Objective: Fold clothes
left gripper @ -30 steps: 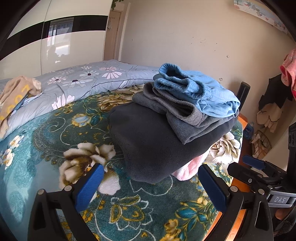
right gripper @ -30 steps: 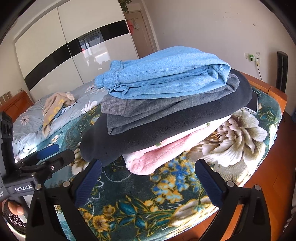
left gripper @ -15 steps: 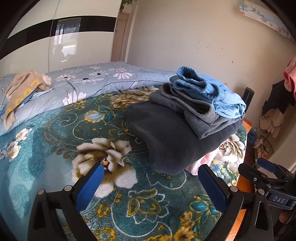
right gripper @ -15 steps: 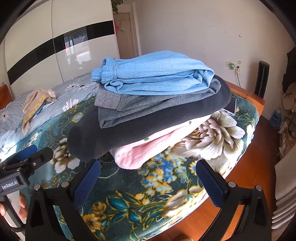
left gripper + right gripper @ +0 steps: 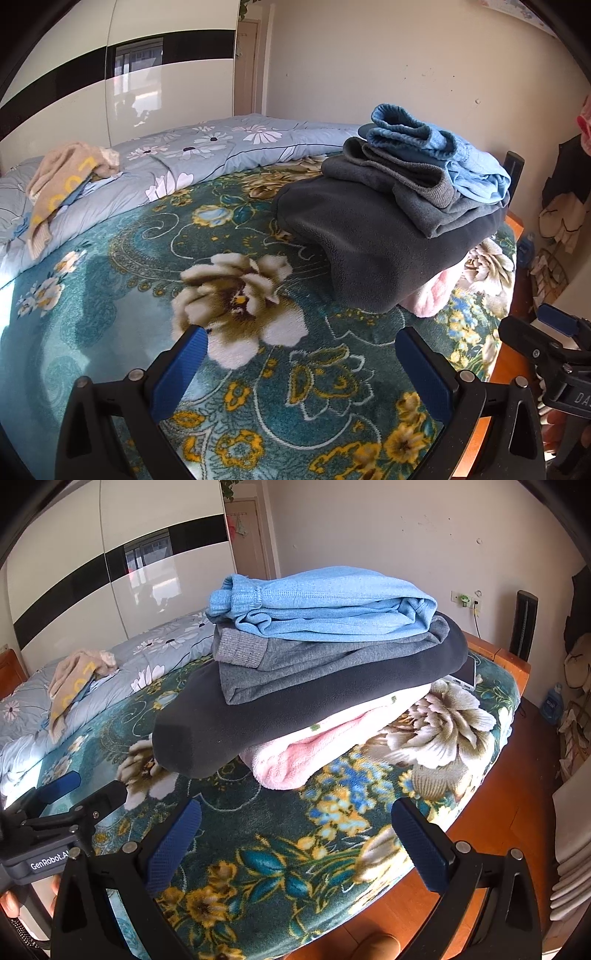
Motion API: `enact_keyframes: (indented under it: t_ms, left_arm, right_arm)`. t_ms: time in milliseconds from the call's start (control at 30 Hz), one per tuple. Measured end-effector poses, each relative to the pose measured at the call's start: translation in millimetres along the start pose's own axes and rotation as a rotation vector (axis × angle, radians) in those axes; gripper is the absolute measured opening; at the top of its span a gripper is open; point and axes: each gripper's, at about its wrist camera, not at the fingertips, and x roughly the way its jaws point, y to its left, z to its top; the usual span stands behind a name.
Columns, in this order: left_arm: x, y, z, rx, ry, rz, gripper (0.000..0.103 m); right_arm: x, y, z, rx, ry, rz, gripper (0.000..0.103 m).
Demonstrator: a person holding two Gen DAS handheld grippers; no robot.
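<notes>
A stack of folded clothes sits on the floral teal blanket (image 5: 258, 387): light blue garment (image 5: 332, 605) on top, grey one (image 5: 295, 664), dark charcoal fleece (image 5: 258, 716), pink fleece (image 5: 295, 760) at the bottom. The stack also shows at right in the left wrist view (image 5: 388, 240). An unfolded tan garment (image 5: 62, 181) lies far left on the light floral quilt. My left gripper (image 5: 301, 363) is open and empty, short of the stack. My right gripper (image 5: 295, 834) is open and empty, in front of the stack.
A light blue floral quilt (image 5: 207, 155) lies behind the blanket. A phone (image 5: 466, 672) lies under the stack's far right edge. The wooden bed frame (image 5: 495, 657) and wooden floor (image 5: 509, 794) are at right. A wardrobe (image 5: 92, 572) stands behind.
Both grippers have drawn back from the stack, which now sits farther off. The left view has shifted so the stack lies more to the right. Both stayed open.
</notes>
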Motion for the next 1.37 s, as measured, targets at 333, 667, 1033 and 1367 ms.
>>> enact_keyframes:
  t_ms: [333,667,1033,1367]
  left_arm:
    - [6,-5,-4,0.032,0.022,0.032,0.103]
    - [8,-4,-6,0.04,0.03,0.039,0.103]
    - [11,-2,-6,0.036,0.036,0.039,0.103]
    - [10,-3,-6,0.04,0.032,0.033,0.103]
  right_arm:
    - [2,14,-5,-0.03,0.016,0.012,0.103]
    - [8,22,-7,-0.042,0.03,0.027,0.103]
    - [12,22,-7,-0.039,0.034,0.026,0.103]
    - [13,24,-8,-0.04,0.038,0.029,0.103]
